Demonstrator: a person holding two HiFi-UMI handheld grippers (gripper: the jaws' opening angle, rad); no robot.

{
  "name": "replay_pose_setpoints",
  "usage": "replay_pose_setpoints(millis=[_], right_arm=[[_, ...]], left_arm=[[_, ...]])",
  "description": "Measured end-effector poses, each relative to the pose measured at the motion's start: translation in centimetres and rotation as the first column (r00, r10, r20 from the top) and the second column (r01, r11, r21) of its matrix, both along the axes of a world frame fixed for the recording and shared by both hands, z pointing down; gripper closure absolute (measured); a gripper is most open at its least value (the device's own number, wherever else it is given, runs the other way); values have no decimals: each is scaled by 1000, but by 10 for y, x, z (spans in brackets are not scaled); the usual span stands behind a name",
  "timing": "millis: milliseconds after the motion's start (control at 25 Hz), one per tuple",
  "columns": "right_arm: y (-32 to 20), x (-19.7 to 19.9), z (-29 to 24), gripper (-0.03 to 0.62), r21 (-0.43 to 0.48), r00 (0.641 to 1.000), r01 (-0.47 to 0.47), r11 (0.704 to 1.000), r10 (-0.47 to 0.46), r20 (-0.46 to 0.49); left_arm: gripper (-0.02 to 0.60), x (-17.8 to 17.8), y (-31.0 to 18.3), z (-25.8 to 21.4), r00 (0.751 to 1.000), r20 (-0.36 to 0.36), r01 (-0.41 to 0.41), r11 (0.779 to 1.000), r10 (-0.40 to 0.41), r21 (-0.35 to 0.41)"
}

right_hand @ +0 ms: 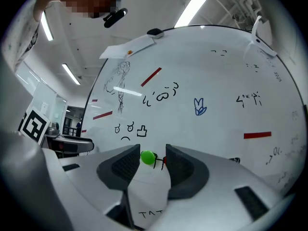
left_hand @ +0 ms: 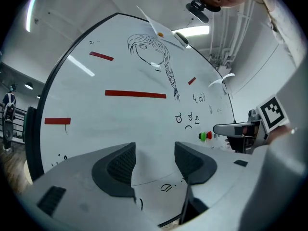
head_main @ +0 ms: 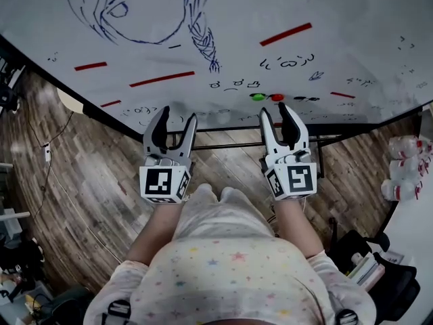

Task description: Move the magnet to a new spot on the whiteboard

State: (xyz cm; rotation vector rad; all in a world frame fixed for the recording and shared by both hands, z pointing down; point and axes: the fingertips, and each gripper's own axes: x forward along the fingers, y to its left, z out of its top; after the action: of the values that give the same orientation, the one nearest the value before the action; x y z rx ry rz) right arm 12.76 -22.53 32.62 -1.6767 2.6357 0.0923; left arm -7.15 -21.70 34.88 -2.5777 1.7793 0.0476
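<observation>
Star-print shirt (head_main: 223,263) nearest, both arms reaching forward. Left gripper (head_main: 177,117): fingers spread, only bare board showing between them. Right gripper (head_main: 275,114): fingers spread, nothing pinched. Green magnet (right_hand: 147,157) just beyond the right gripper's fingertips, framed in the gap, nearer its left finger. Red magnet (head_main: 277,97) just beside it, partly behind the other finger. Both magnets on whiteboard (head_main: 237,32), low near its edge; farther up, red strips (head_main: 286,34) and a blue braided-head sketch (head_main: 135,12)

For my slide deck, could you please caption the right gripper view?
Open right tool frames the green magnet on the whiteboard, a red magnet peeking beside it.
</observation>
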Motion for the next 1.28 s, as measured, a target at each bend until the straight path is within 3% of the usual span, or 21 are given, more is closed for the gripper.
replay_pose_setpoints(millis=[360,1280], right_arm=[[-7,-12,-5,436,44,998,-53,998,54,-17],[-22,-21,14,450,5,997,-82,997,82,-15]], left_arm=[[348,-25,-1,0,1000,-5,22,1000,-22,-3],[348,-42,10,14,998,-2,59,998,-59,-2]])
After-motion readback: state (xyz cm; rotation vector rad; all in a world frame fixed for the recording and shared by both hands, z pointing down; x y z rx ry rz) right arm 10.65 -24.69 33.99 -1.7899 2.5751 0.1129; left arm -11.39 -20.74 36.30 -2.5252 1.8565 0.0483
